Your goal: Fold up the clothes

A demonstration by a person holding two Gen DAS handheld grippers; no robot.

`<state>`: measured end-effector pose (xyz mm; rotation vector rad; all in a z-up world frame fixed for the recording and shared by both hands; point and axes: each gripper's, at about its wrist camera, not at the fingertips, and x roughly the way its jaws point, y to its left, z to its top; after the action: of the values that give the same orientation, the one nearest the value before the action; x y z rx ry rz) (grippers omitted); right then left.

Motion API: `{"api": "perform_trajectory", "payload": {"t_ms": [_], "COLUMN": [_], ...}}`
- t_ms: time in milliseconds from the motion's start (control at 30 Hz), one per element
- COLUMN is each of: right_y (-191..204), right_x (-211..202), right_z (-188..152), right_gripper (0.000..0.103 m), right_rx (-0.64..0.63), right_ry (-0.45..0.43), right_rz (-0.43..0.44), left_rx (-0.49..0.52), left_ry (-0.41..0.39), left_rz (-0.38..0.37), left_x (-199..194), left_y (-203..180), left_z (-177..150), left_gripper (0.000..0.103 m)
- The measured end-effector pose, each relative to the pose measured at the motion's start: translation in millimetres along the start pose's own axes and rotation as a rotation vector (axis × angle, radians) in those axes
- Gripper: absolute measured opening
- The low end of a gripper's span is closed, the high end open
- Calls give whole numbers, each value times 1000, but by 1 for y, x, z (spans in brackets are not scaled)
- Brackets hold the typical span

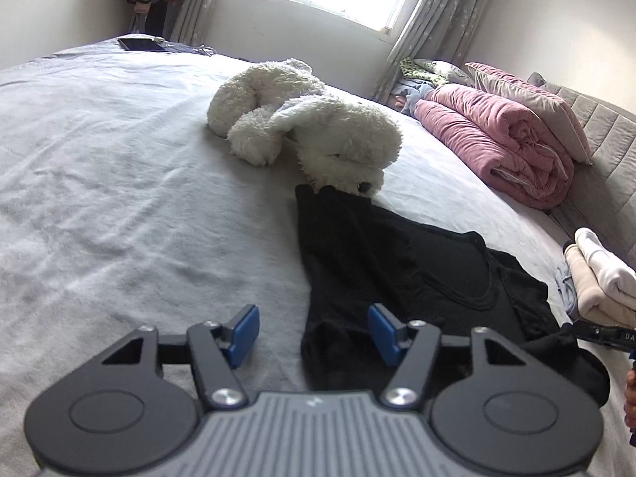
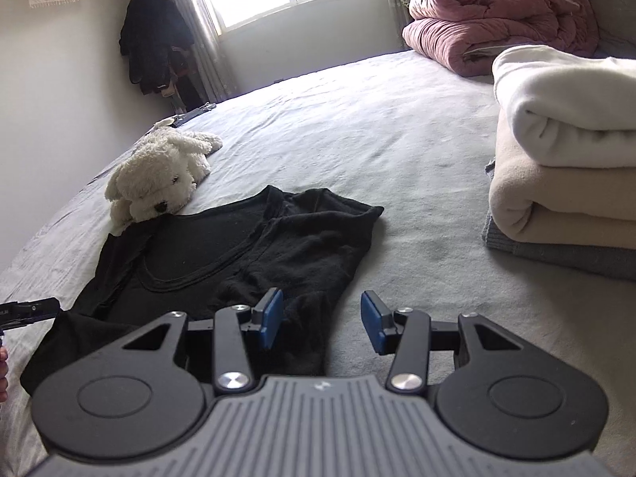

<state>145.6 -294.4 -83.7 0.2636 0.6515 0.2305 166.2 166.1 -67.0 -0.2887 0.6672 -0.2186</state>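
A black scoop-neck top (image 1: pixel 397 270) lies spread and rumpled on the grey bed sheet (image 1: pixel 119 198), its far sleeve end touching a white plush dog (image 1: pixel 318 135). My left gripper (image 1: pixel 314 334) is open, hovering over the garment's near left edge with nothing between its blue pads. In the right wrist view the same black top (image 2: pixel 246 254) lies left of centre, and my right gripper (image 2: pixel 322 324) is open above its near right corner. The left blue pad (image 2: pixel 270 318) sits over the fabric; the right pad is over bare sheet.
A stack of folded cream and white clothes (image 2: pixel 564 159) on a grey piece sits at the right. A rolled pink quilt (image 1: pixel 497 147) and pillow lie by the headboard. A dark tablet (image 1: pixel 143 44) rests at the bed's far corner. The plush dog (image 2: pixel 159 175) lies beyond the top.
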Motion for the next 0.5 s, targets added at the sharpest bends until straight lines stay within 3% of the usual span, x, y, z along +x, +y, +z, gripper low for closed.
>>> {"api": "perform_trajectory", "payload": {"t_ms": [167,233,300,333,367,500], "right_y": [7,11,15,17,19,16], "right_x": [5,7,11,13,13,8], "right_z": [-7,-10,-13,-15,-17,-18], "right_gripper": [45,44,31,18,13,11], "right_rx": [-27,-42,-67,-80,-88,-73], "right_ry": [-1,-2,-8,-12,-23,-76], "right_rz": [43,54,44,39,28,25], "left_rx": [28,28,32,40,48,34], "left_ry": [0,-9,-11,-17,-26,-92], "left_rz": [-5,-20,-20,-12,-9,-23], "left_x": [4,5,7,7,7,-2], "left_y": [-7,-8,-11,-13,-14,-13], "left_z": [-7,-10,-13,-15,-16,-15], "left_gripper": [50,34,19,11,9,6]}}
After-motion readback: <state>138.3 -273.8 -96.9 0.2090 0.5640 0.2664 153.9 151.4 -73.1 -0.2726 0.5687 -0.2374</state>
